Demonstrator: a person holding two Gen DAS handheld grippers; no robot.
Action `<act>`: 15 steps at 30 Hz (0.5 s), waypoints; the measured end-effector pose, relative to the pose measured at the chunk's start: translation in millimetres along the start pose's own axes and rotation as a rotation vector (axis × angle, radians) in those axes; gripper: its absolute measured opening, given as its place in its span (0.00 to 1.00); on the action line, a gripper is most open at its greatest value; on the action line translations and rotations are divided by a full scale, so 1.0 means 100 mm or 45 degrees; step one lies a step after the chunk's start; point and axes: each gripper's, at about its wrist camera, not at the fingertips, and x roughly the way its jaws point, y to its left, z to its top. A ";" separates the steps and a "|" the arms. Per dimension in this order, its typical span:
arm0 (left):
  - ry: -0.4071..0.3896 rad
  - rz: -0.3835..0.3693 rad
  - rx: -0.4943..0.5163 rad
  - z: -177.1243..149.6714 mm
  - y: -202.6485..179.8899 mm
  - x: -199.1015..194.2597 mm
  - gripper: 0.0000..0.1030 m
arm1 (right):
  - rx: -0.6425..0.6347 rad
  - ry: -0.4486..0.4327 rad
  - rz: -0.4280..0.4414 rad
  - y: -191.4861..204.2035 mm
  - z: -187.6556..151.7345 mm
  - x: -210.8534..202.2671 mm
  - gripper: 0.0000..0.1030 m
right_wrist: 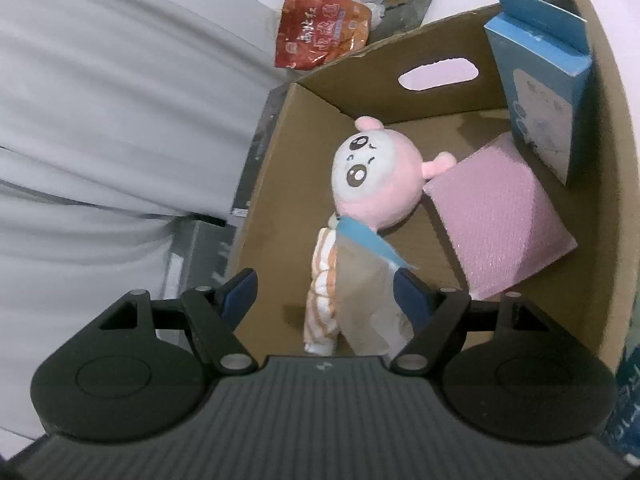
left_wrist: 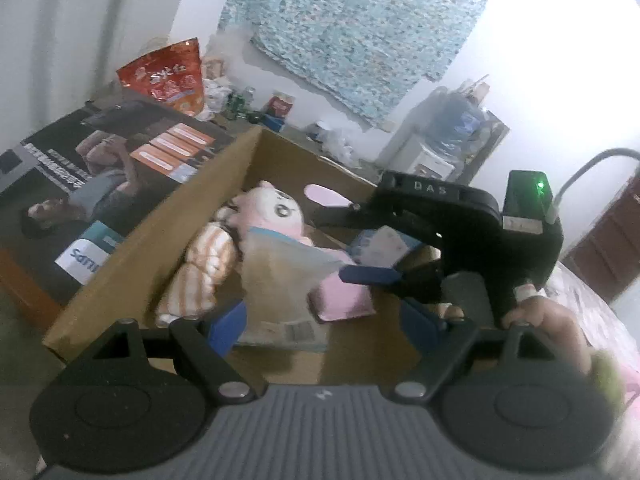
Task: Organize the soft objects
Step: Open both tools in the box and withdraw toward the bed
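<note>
White walls and a patterned blue cloth (left_wrist: 356, 36) back an open cardboard box (right_wrist: 612, 184) holding a pink plush doll (right_wrist: 376, 184) in a striped outfit, a clear bag with a blue strip (right_wrist: 368, 284) lying over its body, a pink padded pouch (right_wrist: 504, 220) beside it and a blue carton (right_wrist: 540, 92) leaning in the corner. Both the left hand-held gripper (left_wrist: 332, 320) and the right hand-held gripper (right_wrist: 326, 292) hang above the box with fingers spread, pinching nothing.
</note>
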 end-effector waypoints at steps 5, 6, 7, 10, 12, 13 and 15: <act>-0.002 0.012 0.010 -0.06 -0.05 -0.03 0.82 | 0.069 0.043 -0.078 -0.18 -0.04 0.12 0.72; 0.016 0.018 0.027 -0.08 -0.06 -0.02 0.82 | 0.074 0.058 -0.115 -0.21 -0.06 0.18 0.70; 0.035 0.026 0.049 -0.11 -0.07 -0.01 0.82 | 0.062 0.070 -0.144 -0.21 -0.07 0.22 0.67; 0.081 0.036 0.162 -0.28 -0.13 0.02 0.78 | 0.009 0.098 -0.240 -0.14 -0.13 0.39 0.65; 0.094 0.024 0.225 -0.37 -0.16 0.04 0.75 | 0.009 0.126 -0.259 -0.12 -0.16 0.51 0.59; 0.097 0.011 0.249 -0.41 -0.16 0.04 0.73 | 0.016 0.141 -0.260 -0.12 -0.16 0.57 0.56; 0.103 -0.014 0.283 -0.49 -0.19 0.04 0.69 | 0.053 0.156 -0.235 -0.12 -0.17 0.65 0.52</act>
